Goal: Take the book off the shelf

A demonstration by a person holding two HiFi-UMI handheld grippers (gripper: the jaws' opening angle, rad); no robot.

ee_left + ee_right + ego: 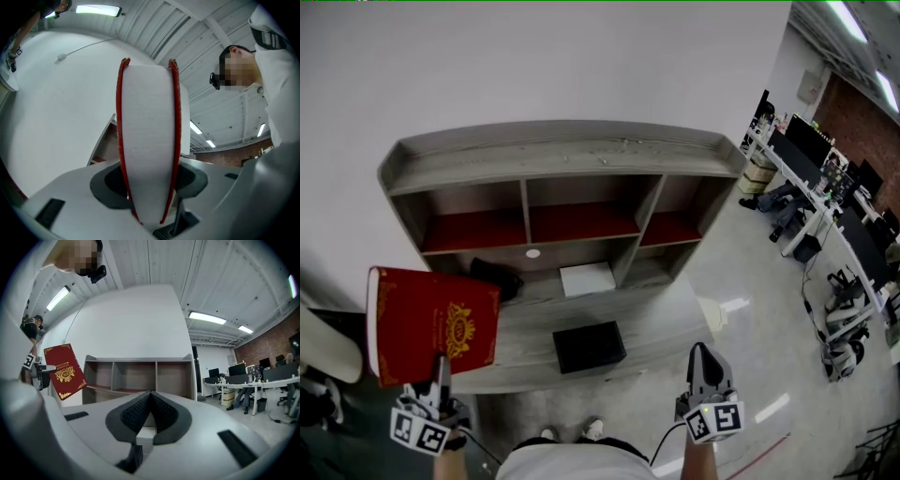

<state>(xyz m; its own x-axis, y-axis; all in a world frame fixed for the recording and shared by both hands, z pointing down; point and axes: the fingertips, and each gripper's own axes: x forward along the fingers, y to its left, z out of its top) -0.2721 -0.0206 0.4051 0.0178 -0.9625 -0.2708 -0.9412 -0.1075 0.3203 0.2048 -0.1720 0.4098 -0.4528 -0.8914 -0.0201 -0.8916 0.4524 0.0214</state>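
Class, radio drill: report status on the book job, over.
Left gripper shut on red book; right gripper shut, empty. Red book clear of shelf, held at its left. Nothing in the way.

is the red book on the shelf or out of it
Out: the left gripper holds the red book in the air, left of the shelf.

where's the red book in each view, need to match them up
Head view: red book lower left, cover facing the camera.
Left gripper view: centre, edge-on, white pages between red covers, gripped in the jaws.
Right gripper view: far left, tilted, left of the shelf.
Shared landmark: the grey shelf, seen in all three.
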